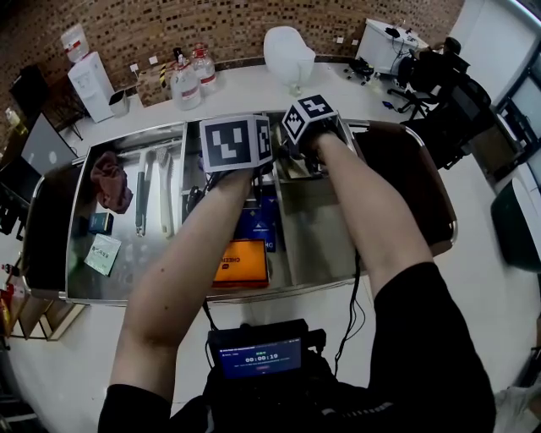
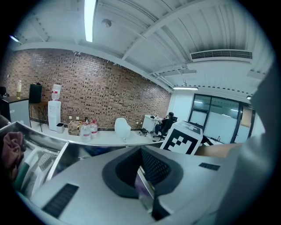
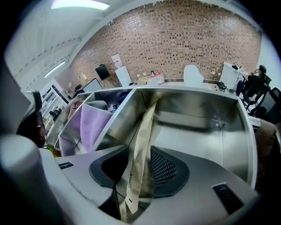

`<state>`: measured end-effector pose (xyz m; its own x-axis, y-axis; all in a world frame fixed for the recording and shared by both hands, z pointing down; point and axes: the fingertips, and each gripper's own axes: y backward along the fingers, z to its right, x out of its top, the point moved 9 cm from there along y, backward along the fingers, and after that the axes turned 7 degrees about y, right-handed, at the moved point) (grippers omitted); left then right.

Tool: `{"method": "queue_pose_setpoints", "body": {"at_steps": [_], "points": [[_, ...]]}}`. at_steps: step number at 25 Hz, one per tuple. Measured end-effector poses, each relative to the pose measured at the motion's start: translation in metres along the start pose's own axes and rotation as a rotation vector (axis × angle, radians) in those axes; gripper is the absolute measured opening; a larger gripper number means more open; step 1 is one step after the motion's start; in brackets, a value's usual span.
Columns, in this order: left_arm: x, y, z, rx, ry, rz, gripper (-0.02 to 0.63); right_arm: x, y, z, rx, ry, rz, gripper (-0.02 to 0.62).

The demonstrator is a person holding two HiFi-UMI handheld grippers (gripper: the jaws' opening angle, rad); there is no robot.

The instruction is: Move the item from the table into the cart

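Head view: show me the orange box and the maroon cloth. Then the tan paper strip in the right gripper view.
orange box (image 1: 243,264): head view, middle of its top face.
maroon cloth (image 1: 111,182): head view, centre of the bunched fabric.
tan paper strip (image 3: 140,148): right gripper view, halfway along the strip.

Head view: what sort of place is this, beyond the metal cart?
Probably an office or lab workroom: a brick wall with a water dispenser, a long white counter, and a desk with office chairs.

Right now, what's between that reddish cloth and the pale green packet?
A small teal box sits between the cloth and the packet; the head view shows it.
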<state>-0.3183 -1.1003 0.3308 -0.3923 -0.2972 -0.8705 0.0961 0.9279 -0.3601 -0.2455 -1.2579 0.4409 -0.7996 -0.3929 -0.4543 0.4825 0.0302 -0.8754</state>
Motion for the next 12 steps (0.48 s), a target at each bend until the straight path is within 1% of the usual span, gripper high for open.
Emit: {"method": "queue_pose_setpoints", "body": {"at_steps": [3, 5, 8, 12], "points": [[0.001, 0.007, 0.005, -0.004, -0.011, 0.010, 0.002, 0.000, 0.018, -0.004, 0.019, -0.010, 0.052, 0.160], [0.003, 0.015, 0.012, -0.010, -0.027, 0.022, 0.002, -0.001, 0.033, -0.009, 0.017, -0.010, 0.098, 0.160], [0.008, 0.033, 0.023, -0.027, -0.053, 0.049, 0.002, -0.002, 0.066, -0.017, -0.003, -0.010, 0.201, 0.160], [0.017, 0.066, 0.045, -0.058, -0.095, 0.105, 0.002, -0.012, 0.116, -0.038, 0.036, 0.015, 0.345, 0.160]]}}
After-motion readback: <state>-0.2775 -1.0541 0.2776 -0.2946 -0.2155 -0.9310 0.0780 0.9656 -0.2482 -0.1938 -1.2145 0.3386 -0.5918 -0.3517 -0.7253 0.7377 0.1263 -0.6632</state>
